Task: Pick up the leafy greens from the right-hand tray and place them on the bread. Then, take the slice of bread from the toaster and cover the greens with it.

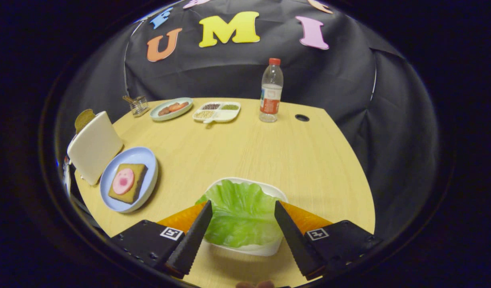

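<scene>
- Setting: a pale wooden counter (245,152) in a booth hung with black cloth.
- Tongs (242,212): the two fingers stand wide apart and grip nothing. They hang over the near side of the white tray (265,248).
- Task item: the leafy greens (239,216) lie in that tray, between the fingers and just ahead of their tips; whether the tips touch the leaf cannot be told.
- Step in hand, as judged: the first one, the approach to pick up the greens. Nothing is lifted yet.
- Next move, as judged: lower the tongs so a finger comes down on each side of the leaf, then close on it. The leaf looks thin and limp, so a pinch on a fold or edge should hold better than one on the flat.
- Target: the bread (128,183), with a pink round slice (123,181) on top, sits on a blue plate (149,160) well off to the left of the fingers.
- Second item: the toaster (94,146) stands just beyond that plate, a slice of bread (84,119) showing at its top.
- Other things: far beyond the fingers, a plate of food (171,108), a divided dish (216,111), a small glass holder (138,105) and a water bottle (271,91).
- Obstructions: none lies between tray and blue plate; the tray wall may catch a finger.
</scene>
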`<state>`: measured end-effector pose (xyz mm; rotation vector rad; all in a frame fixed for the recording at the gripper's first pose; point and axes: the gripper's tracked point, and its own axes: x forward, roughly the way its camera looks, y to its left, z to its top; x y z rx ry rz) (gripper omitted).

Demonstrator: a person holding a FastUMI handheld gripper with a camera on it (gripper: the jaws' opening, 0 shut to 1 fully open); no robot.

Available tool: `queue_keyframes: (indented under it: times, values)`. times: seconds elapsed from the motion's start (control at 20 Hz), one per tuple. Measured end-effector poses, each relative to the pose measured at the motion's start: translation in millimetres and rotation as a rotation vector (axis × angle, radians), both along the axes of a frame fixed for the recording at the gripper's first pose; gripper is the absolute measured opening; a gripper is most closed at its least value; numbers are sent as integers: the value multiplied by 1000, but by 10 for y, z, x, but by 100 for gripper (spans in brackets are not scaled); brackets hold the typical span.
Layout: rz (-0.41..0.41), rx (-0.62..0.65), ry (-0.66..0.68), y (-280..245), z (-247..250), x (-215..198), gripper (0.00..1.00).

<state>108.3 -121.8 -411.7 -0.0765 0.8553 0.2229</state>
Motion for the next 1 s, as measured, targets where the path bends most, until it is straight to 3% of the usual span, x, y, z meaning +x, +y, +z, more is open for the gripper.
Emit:
queue_keyframes:
  times: [0.2,0.5,0.55,0.8,0.85,0.95,1.0]
  values:
    - [38,-17,65,33,-297,9,96]
    - [58,-1,79,23,-327,47,98]
    - [54,0,75,-2,-322,55,95]
    - [66,-3,54,-36,-356,92,41]
    - [87,7,51,7,-334,108,41]
    - [75,2,45,9,-340,110,3]
    - [73,4,46,18,-330,118,3]
